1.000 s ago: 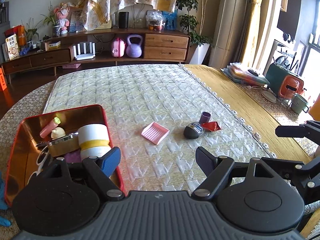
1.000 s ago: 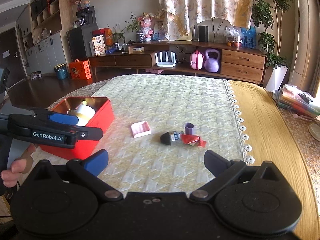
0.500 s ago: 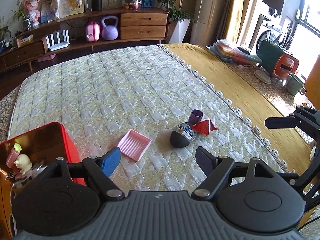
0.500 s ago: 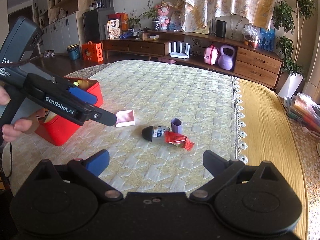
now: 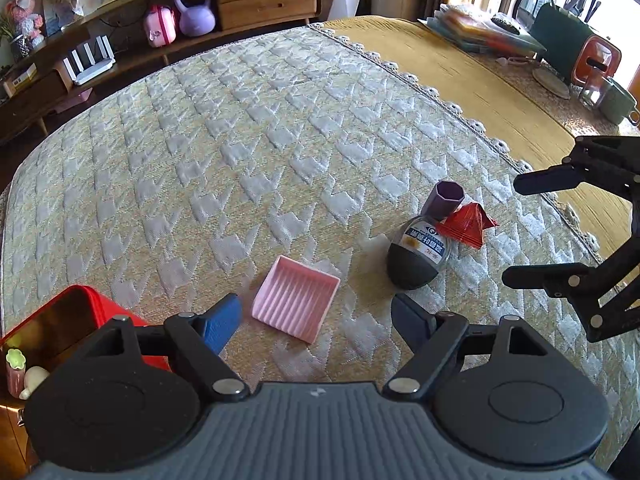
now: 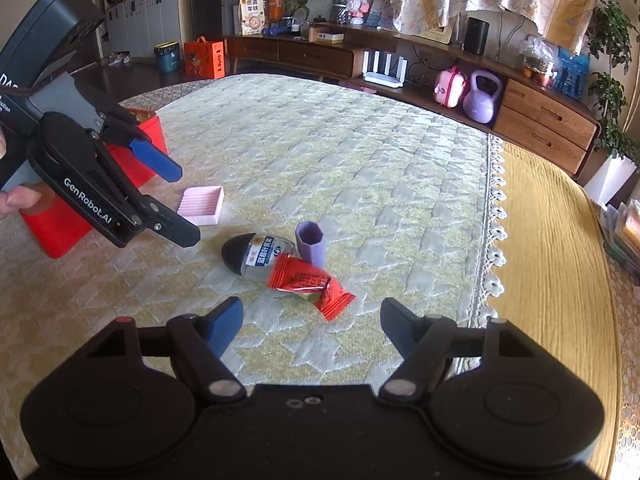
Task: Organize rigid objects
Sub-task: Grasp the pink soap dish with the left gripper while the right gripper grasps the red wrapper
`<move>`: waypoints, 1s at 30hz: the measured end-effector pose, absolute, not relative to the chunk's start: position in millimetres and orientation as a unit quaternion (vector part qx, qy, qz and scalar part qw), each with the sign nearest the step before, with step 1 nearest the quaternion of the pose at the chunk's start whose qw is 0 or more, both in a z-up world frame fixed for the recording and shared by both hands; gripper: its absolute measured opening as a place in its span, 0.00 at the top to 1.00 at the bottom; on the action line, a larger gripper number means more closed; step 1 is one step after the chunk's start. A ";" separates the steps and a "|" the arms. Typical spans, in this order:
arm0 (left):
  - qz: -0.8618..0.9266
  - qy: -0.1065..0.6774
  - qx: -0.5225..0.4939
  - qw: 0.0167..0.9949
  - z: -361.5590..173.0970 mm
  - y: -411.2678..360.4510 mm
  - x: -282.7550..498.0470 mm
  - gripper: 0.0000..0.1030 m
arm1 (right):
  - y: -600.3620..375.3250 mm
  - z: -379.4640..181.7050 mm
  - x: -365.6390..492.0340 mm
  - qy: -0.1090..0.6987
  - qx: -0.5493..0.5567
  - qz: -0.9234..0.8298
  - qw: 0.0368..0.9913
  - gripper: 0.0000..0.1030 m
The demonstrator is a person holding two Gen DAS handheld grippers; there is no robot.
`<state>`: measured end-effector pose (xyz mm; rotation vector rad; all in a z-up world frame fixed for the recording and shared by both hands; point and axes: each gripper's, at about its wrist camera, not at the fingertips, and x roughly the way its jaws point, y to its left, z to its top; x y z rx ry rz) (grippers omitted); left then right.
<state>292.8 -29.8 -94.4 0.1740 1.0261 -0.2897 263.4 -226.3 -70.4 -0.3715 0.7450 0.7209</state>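
Your left claw (image 5: 316, 320) stands partly open with nothing between its fingers, and the pink ridged tray (image 5: 295, 304) lies on the quilted worktop (image 5: 240, 152) just ahead of it, nearer the blue fingertip. In the right wrist view that claw hangs just above the tray, not touching it. The red tin (image 5: 76, 320) sits at the left edge, close beside the blue finger (a few small items show inside).

Your right claw (image 6: 310, 322) is closing, still with nothing between its fingers. Just ahead of it lies the red wrapper (image 6: 308, 280), its far end resting against the dark-capped bottle (image 6: 256, 256), which lies on its side. The purple cup (image 6: 309, 242) stands upright, touching the bottle at the far side.
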 end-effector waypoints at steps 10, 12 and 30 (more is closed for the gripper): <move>-0.113 0.491 0.084 0.860 -107.4 -30.3 299.7 0.20 | -217.0 -85.2 284.6 0.354 -0.188 0.351 0.846 0.51; -0.112 0.492 0.080 0.860 -108.9 -29.8 300.5 0.21 | -217.0 -85.8 285.3 0.353 -0.182 0.357 0.846 0.55; -0.108 0.465 0.071 0.876 -105.9 -40.7 286.5 0.57 | -215.3 -84.6 271.0 0.329 -0.151 0.332 0.871 0.84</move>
